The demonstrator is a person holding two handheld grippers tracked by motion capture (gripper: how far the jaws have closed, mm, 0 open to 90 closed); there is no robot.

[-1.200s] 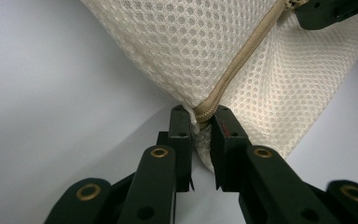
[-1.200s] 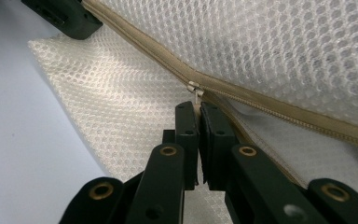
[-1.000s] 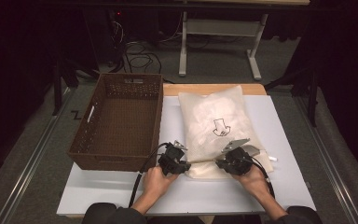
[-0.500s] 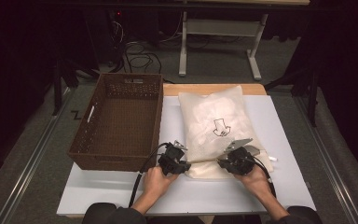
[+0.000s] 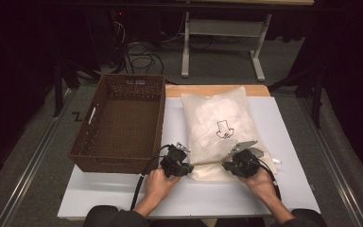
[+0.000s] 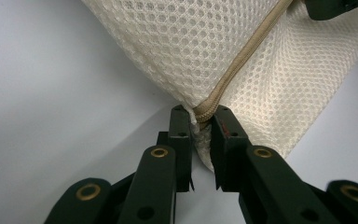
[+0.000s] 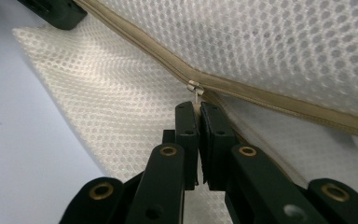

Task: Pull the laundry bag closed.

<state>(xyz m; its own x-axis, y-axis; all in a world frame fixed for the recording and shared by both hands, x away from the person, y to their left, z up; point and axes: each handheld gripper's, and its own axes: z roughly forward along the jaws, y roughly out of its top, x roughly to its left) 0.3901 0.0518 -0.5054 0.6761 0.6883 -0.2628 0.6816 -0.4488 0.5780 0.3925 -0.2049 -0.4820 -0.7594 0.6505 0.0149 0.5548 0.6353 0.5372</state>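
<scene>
Mesh bag (image 5: 220,125), cream, lies flat on the white worktop (image 5: 123,194), right of centre, long axis running near to far. A small black arrow mark (image 5: 225,129) shows approx. mid-panel. Bag's near edge carries a tan zipper (image 6: 242,60) running left to right.

Left claw (image 5: 185,166) sits at the bag's near-left corner. In the left gripper view its jaws are clamped on the bunched zipper end (image 6: 204,112) and the mesh at that corner; fabric fills the gap between the pads. Left hand (image 5: 158,182) holds the unit from the near side, cable (image 5: 141,182) trailing towards the worktop's near edge.

Right claw (image 5: 230,165) sits at the bag's near edge, right of the left claw, the two well apart along the zipper line. In the right gripper view the jaws are pressed together on the small metal zipper pull (image 7: 195,88); the slider body sits just beyond the tips, on the tan tape. Right hand (image 5: 261,182) grips the unit from the near-right.

Bag's near edge is raised slightly off the worktop between the two claws; far part stays flat.

Brown wicker basket (image 5: 94,151) stands left of the bag, adjacent, w/ a slim gap between. Far of the worktop: grey floor (image 5: 293,71), loose cables (image 5: 139,59), white desk frame (image 5: 222,33).
</scene>
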